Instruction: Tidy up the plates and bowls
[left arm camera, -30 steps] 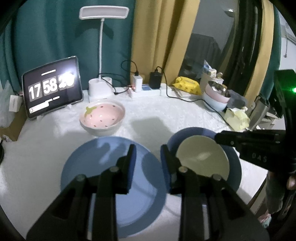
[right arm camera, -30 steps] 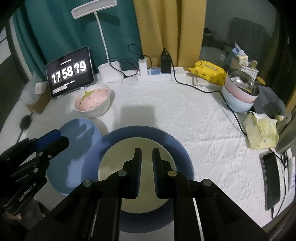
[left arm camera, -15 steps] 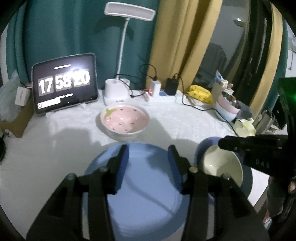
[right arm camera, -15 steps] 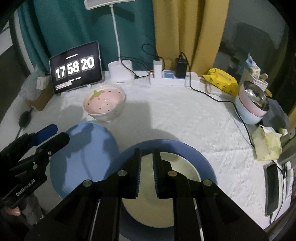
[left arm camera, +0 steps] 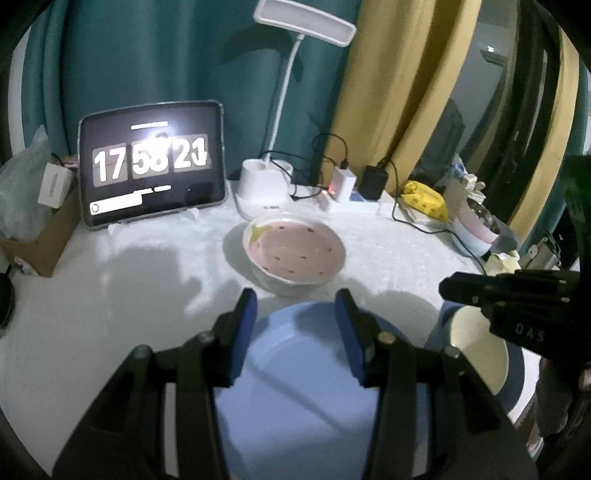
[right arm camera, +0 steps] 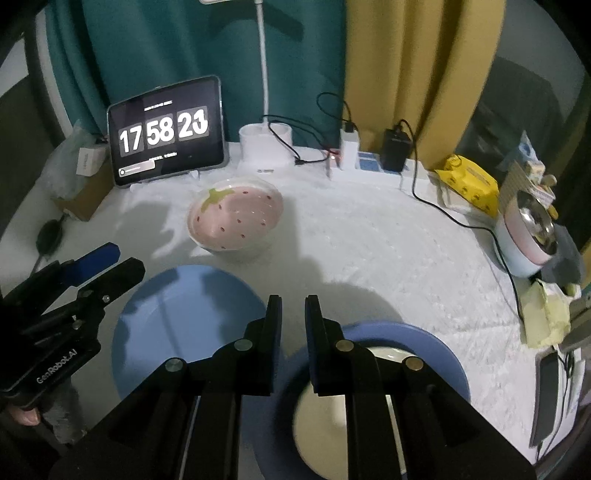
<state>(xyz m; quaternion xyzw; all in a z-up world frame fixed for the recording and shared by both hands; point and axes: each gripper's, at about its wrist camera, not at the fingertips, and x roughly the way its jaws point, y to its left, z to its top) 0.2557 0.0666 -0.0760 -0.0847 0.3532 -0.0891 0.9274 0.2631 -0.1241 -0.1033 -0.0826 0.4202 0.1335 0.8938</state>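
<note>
Left tool (left arm camera: 295,310) jaws apart, empty, hanging over the light blue plate (left arm camera: 303,387), aimed at the strawberry bowl (left arm camera: 293,254) mid-table (right arm camera: 369,240). Right tool (right arm camera: 293,314) nearly together, empty, above the cream plate (right arm camera: 321,424) on the dark blue plate (right arm camera: 436,354). Risk: the opening looks too narrow for the bowl's rim, so it may shove or tip it; nearby cables (right arm camera: 443,210) could snag.

White textured tablecloth (right arm camera: 369,240) underfoot; teal curtain (right arm camera: 166,48) at eleven o'clock, mustard curtain (right arm camera: 413,66) at one; desk lamp (left arm camera: 306,22) glowing at twelve (tablet clock (left arm camera: 153,166) alongside, ten o'clock).
</note>
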